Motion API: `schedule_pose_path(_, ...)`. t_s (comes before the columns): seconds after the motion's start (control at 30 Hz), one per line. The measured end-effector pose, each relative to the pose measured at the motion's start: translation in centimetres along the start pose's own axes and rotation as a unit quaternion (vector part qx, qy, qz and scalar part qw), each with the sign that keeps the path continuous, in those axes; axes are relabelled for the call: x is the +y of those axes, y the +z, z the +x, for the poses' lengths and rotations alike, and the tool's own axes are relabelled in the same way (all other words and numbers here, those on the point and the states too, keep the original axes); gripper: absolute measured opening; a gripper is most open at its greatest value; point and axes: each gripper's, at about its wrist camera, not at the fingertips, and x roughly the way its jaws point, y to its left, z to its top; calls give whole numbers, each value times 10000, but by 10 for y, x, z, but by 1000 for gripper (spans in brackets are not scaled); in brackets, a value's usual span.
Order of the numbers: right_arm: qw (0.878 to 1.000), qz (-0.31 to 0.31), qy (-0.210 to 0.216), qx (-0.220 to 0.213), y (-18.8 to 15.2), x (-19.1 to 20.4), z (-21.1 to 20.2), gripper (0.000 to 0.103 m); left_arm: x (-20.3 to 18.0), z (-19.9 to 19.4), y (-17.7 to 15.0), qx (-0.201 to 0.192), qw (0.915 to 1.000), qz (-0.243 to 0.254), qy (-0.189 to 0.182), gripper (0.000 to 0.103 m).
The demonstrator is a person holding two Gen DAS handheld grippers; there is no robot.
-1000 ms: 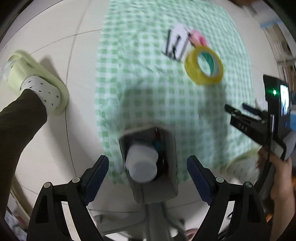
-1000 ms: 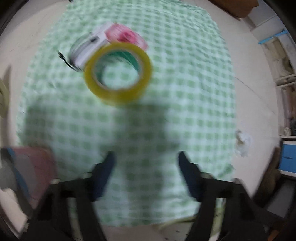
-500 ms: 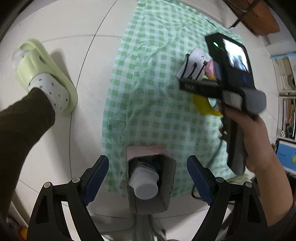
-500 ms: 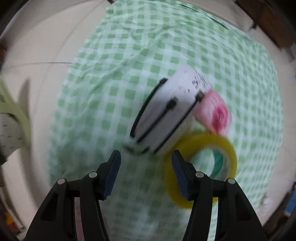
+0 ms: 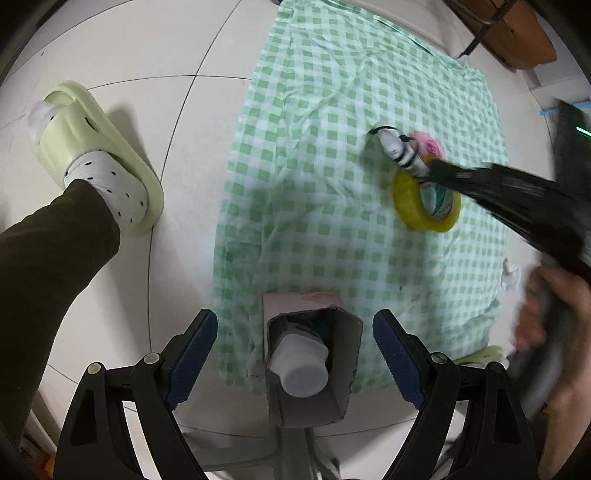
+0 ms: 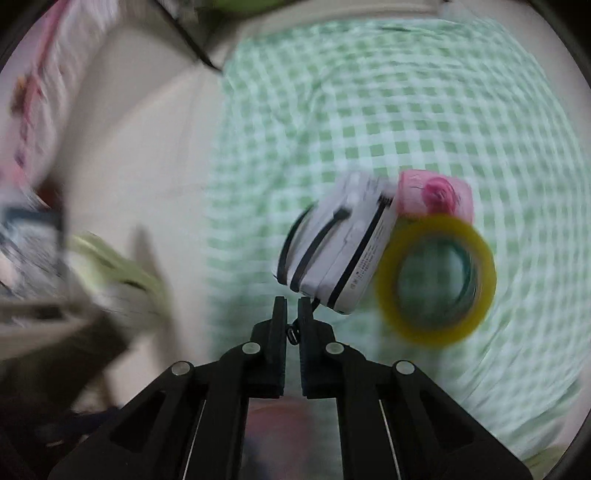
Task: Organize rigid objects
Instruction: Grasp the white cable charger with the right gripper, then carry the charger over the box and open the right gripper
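A white box with black bands [image 6: 338, 245] lies on the green checked cloth [image 6: 388, 110], touching a yellow tape roll [image 6: 436, 280] and a pink item [image 6: 436, 195]. My right gripper [image 6: 291, 304] has its fingers nearly together at the box's near corner, on a thin black strap or cord there. In the left wrist view the box [image 5: 397, 147], the tape roll [image 5: 424, 203] and the right gripper's tip [image 5: 430, 171] are at the right. My left gripper [image 5: 295, 332] is open above a cardboard box [image 5: 306, 402] that holds a white cup [image 5: 303, 369].
The cloth [image 5: 332, 147] lies on a pale tiled floor [image 5: 147, 55]. A foot in a light green slipper [image 5: 96, 155] stands to the left. A brown wooden piece [image 5: 513, 33] is at the far right. A crumpled white scrap [image 5: 511, 275] lies off the cloth's right edge.
My right gripper has closed from open to nearly shut and dropped to the white box's near corner. The left gripper has stayed open over the cardboard box.
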Motion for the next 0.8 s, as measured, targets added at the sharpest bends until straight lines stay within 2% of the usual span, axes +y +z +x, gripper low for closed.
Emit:
schedule_pose_path(0.2, 9966, 510, 627, -168, -21, 7, -46, 6, -21, 9, -3, -71, 9984, 530, 208, 86)
schedule_pose_path(0.33, 9961, 497, 730, -3, -41, 19, -47, 6, -29, 11, -5, -113, 9966, 769, 274, 86)
schedule_pose_path(0.43, 9938, 748, 794, 193, -70, 14, -39, 6, -28, 13, -5, -42, 9970, 728, 267, 86)
schedule_pose_path(0.57, 9896, 964, 1044, 240, -88, 12, -38, 6, -21, 14, -3, 51, 9978, 590, 291, 86)
schedule_pose_path(0.7, 9883, 1014, 1100, 312, -96, 13, -34, 7, -12, 10, -2, -8, 9988, 366, 312, 86)
schedule_pose_path(0.8, 9895, 971, 996, 383, -94, 14, -26, 14, -1, 5, -6, -70, 9997, 39, 229, 86)
